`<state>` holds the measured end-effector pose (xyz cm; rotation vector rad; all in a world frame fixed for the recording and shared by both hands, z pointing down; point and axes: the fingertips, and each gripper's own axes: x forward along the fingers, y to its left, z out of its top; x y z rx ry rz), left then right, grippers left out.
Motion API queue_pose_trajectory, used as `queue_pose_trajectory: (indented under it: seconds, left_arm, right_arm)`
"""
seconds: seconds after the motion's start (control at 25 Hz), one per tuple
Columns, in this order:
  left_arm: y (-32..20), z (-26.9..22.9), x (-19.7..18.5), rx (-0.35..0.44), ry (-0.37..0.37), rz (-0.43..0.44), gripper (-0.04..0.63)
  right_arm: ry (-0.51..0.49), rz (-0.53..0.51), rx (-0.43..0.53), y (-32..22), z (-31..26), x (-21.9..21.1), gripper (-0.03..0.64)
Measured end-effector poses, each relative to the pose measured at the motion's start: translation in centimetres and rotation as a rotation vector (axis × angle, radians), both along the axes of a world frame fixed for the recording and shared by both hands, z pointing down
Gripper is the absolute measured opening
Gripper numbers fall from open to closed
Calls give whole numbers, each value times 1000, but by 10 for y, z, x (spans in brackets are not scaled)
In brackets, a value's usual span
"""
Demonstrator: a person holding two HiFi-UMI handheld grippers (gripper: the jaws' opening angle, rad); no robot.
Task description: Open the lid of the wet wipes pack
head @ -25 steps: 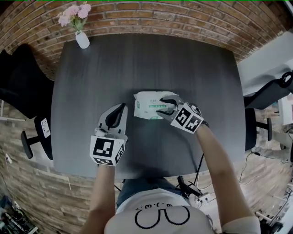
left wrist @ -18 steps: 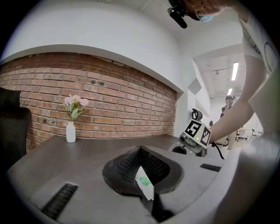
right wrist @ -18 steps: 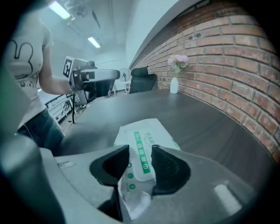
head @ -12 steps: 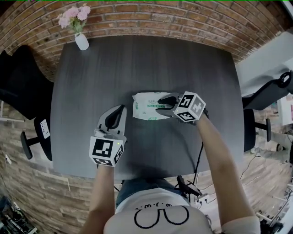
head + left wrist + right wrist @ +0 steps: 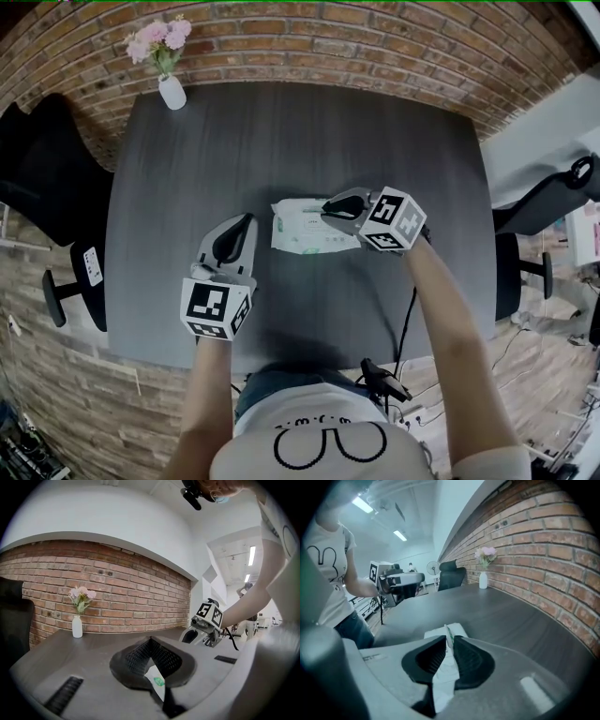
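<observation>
The white wet wipes pack (image 5: 302,228) lies flat in the middle of the dark table (image 5: 281,131). My right gripper (image 5: 328,207) reaches over the pack's right end from the right. Its jaws have just been closing, and in the right gripper view they pinch the thin lid flap (image 5: 449,638), which stands up between the pads above the pack (image 5: 440,632). My left gripper (image 5: 247,222) rests shut on the table just left of the pack, apart from it. Through the gap under its pads a corner of the pack (image 5: 157,680) shows, and the right gripper (image 5: 194,632) hangs beyond.
A white vase of pink flowers (image 5: 171,91) stands at the table's far left corner by the brick wall. Black chairs sit at the left (image 5: 37,178) and right (image 5: 553,202). The left gripper (image 5: 401,579) shows across the table in the right gripper view.
The right gripper has rolled and lifted a little over the pack's right end, and its jaws have narrowed. The left gripper has stayed put.
</observation>
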<state>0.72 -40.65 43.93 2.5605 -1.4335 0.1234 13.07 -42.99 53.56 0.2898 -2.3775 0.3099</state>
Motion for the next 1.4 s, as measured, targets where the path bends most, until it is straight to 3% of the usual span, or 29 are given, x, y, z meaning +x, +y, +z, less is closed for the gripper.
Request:
queue_pose_trajectory:
  seconds: [0.32, 0.56, 0.88, 1.24, 1.4]
  left_arm:
    - [-9, -1, -1, 1, -4, 0, -2]
    - [-15, 7, 0, -17, -7, 8, -2]
    - [-19, 10, -4, -26, -12, 9, -2]
    - [-5, -8, -5, 12, -8, 7, -2]
    - [6, -24, -2, 50, -6, 8, -2]
  right_arm:
    - [7, 163, 137, -49, -4, 10, 37]
    - [53, 291, 170, -71, 23, 14, 118]
    - [146, 339, 197, -78, 44, 16, 167]
    - [43, 383, 286, -66, -16, 17, 167]
    - [-16, 405, 328, -46, -49, 19, 110]
